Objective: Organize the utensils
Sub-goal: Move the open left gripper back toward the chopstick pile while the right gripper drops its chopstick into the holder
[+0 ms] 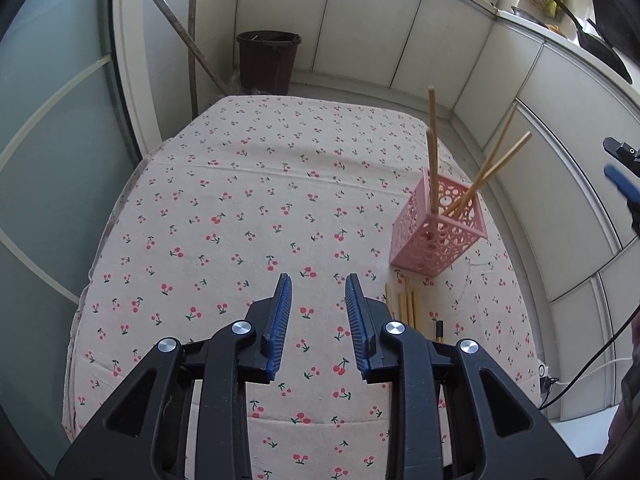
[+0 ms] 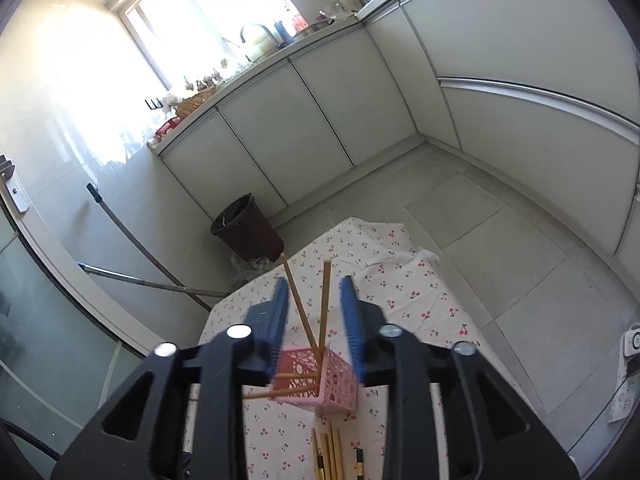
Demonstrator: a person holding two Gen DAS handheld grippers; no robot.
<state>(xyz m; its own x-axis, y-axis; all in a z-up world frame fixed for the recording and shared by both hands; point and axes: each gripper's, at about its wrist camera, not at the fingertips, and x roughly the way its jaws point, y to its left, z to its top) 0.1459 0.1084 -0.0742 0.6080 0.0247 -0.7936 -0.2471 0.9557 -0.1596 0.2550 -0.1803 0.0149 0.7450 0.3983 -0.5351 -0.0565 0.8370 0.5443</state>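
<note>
A pink perforated holder (image 1: 439,229) stands on the cherry-print tablecloth (image 1: 240,220), with four bamboo chopsticks (image 1: 433,148) leaning inside it. More loose chopsticks (image 1: 406,306) lie flat on the cloth just in front of the holder. The left gripper (image 1: 318,284) hangs nearby to the holder's left, fingers apart and empty. The right gripper (image 2: 314,292) hovers above the holder, also spread with nothing between its pads. The sticks look light, stiff and smooth, likely to roll or pivot; pinching one near mid-length, across its width, seems safest. The holder itself looks light and tippable.
</note>
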